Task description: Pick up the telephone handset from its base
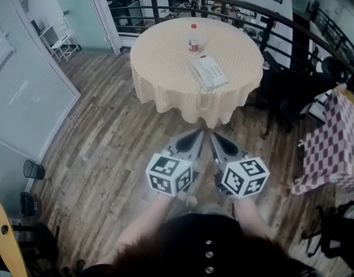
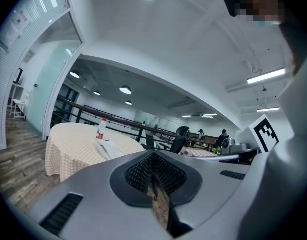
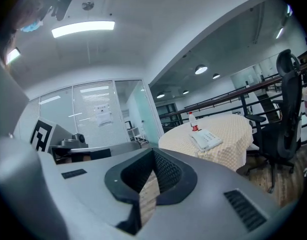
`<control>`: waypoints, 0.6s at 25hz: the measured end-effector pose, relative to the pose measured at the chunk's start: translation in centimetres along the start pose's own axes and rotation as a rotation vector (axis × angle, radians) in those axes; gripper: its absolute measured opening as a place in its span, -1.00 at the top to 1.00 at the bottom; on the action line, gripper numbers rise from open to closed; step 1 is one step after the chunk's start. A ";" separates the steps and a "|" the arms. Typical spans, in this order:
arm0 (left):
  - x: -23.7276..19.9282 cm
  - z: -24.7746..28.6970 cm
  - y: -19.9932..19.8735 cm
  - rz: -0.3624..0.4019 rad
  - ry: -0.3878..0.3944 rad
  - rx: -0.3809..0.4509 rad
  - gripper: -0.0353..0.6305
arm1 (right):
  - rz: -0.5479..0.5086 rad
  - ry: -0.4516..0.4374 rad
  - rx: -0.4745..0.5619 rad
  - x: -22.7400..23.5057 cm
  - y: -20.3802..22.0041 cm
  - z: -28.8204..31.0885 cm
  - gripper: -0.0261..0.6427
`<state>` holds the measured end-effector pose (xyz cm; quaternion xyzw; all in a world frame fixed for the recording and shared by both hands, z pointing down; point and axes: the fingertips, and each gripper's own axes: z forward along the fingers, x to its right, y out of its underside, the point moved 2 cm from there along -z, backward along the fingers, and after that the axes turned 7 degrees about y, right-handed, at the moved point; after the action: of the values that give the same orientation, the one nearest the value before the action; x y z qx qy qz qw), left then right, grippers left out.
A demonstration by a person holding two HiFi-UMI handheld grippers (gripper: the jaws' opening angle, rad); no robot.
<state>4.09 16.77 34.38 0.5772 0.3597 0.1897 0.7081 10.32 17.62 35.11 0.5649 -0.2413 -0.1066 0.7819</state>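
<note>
Looking down in the head view, the round tabletop (image 1: 159,56) wears a pale checked cloth that hangs in soft folds over wood-plank floor (image 1: 102,154). The telephone (image 1: 210,72), a flat white plastic wedge, lies near the tabletop's middle with its long handset (image 1: 199,73) seated on the base. A clear bottle (image 1: 193,38) with a red cap and label stands just beyond it. The left tool (image 1: 198,134) and right tool (image 1: 214,137), smooth grey and tapered, are held side by side over the floor, well short of the cloth. Each carries a cube with black-and-white square markers.

In the left gripper view, the left tool (image 2: 153,155) has its ribbed black pads pressed together at the tips, pinching nothing. The telephone (image 2: 109,149) and bottle (image 2: 101,129) sit far ahead on the checked cloth.

In the right gripper view, the right tool (image 3: 153,152) is likewise pressed together and empty. The telephone (image 3: 206,140) lies ahead on the draped tabletop (image 3: 236,129), beside a black mesh-backed office chair (image 3: 286,109).
</note>
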 end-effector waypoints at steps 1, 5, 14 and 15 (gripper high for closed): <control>-0.2 0.6 0.0 -0.001 0.001 -0.006 0.88 | 0.002 0.001 -0.005 0.5 -0.1 0.3 0.89; -1.3 2.5 0.2 -0.016 0.014 -0.024 0.88 | 0.001 0.012 -0.012 2.1 -0.6 1.6 0.89; -5.8 6.8 -0.5 -0.041 0.021 -0.033 0.88 | 0.011 0.043 -0.013 5.1 -1.8 6.7 0.89; -6.5 7.3 -0.5 -0.046 0.021 -0.035 0.88 | 0.011 0.048 -0.014 5.5 -2.0 7.6 0.89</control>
<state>4.97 7.25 36.34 0.5543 0.3769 0.1860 0.7184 11.51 8.24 36.51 0.5604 -0.2247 -0.0902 0.7920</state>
